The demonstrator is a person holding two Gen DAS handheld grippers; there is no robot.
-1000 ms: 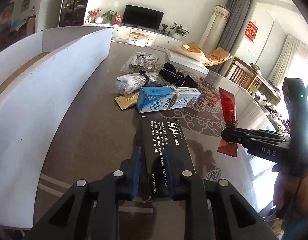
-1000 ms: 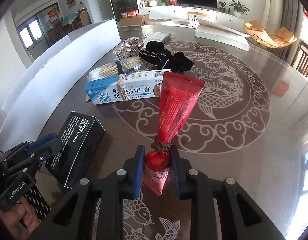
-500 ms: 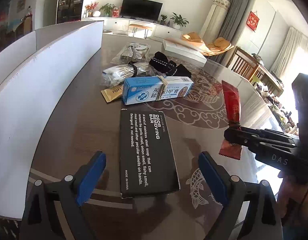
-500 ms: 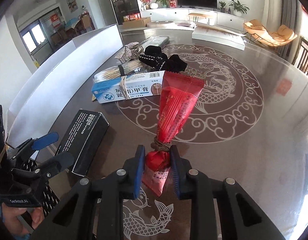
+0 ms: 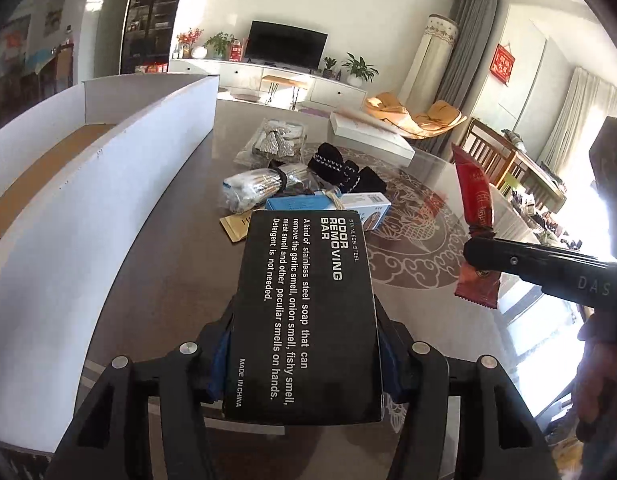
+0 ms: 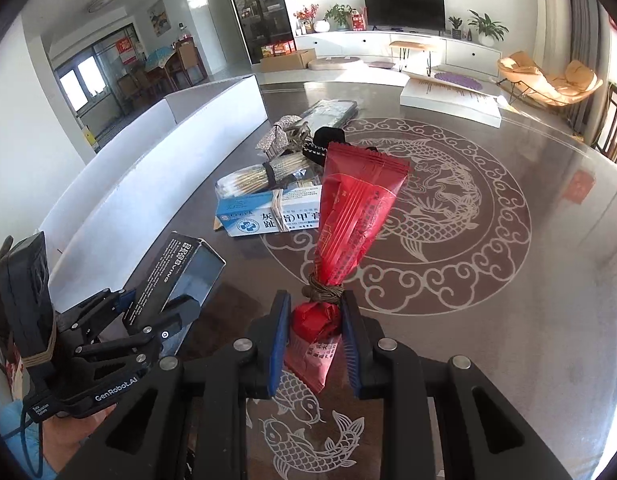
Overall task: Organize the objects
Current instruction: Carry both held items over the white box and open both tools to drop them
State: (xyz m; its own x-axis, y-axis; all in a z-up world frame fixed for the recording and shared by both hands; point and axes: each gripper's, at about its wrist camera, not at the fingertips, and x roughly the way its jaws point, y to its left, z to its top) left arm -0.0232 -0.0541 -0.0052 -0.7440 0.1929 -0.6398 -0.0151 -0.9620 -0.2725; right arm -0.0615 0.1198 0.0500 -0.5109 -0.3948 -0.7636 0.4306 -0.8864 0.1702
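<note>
1. The black box [image 5: 308,312] is sitting clamped between the blue pads of the left gripper [image 5: 304,344], lifted off the table [image 6: 548,280], its white lettering facing up and its far end pointing at the pile of things.
2. The left gripper is clenching on the box's two long sides; in the right wrist view the box [image 6: 176,276] is tilting upward out of that gripper [image 6: 156,316].
3. The red packet [image 6: 352,232] is standing up from the right gripper [image 6: 314,340], which is pinching it just below the twine knot; it is hovering to the right of the black box.
4. Beyond the black box, the blue and white carton [image 6: 268,216] is lying flat on the table, bound with twine.
5. Just behind the carton, a bundle of sticks in clear wrap [image 6: 256,178] is lying, with black knitted cloth [image 5: 340,172] near it.
6. Left of the black box, a long white wall of a cardboard tray [image 5: 108,208] is running along the table edge.
7. Far beyond the carton, a flat white box [image 6: 448,96] is resting on the table.
</note>
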